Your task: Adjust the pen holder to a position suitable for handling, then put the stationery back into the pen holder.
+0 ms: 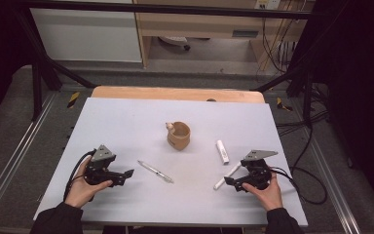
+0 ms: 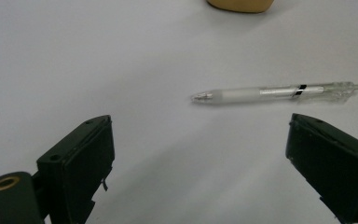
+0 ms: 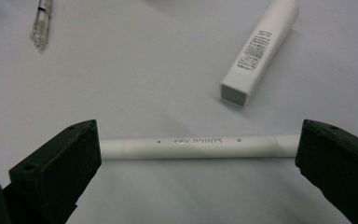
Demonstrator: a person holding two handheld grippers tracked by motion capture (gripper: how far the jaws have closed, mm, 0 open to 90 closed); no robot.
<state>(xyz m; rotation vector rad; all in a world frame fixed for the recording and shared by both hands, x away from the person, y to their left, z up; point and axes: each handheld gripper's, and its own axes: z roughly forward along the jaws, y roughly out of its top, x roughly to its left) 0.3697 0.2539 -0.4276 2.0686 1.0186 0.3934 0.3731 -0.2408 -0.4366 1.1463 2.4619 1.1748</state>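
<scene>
Left gripper [image 1: 126, 174] sat low on the near left of the grey table [image 1: 126, 122], held in the person's left hand [image 1: 80, 190], jaws spread wide, nothing between them. Right gripper [image 1: 229, 183] sat on the near right in the right hand [image 1: 268, 192], jaws also spread wide, nothing clamped.

In the right gripper view, the white marker [image 3: 191, 147] lay flat across the gap between the two jaws, lettering readable along its barrel, each end close by a jaw; contact could not be told. In the high view the marker [image 1: 227, 175] lay slanted, just beside the right gripper's tips.

Clear pen [image 2: 275, 92] lay flat ahead of the left gripper's jaws, apart from them, tip pointing left in that view. In the high view the pen [image 1: 156, 171] lay between the two grippers, nearer the left one.

Farther out, a white rectangular tube [image 1: 222, 151] with small print lay flat beyond the marker, near it but apart; also seen in the right gripper view [image 3: 259, 51].

Farthest, a tan cup [image 1: 178, 136] stood upright near the table's middle, well apart from both grippers.
</scene>
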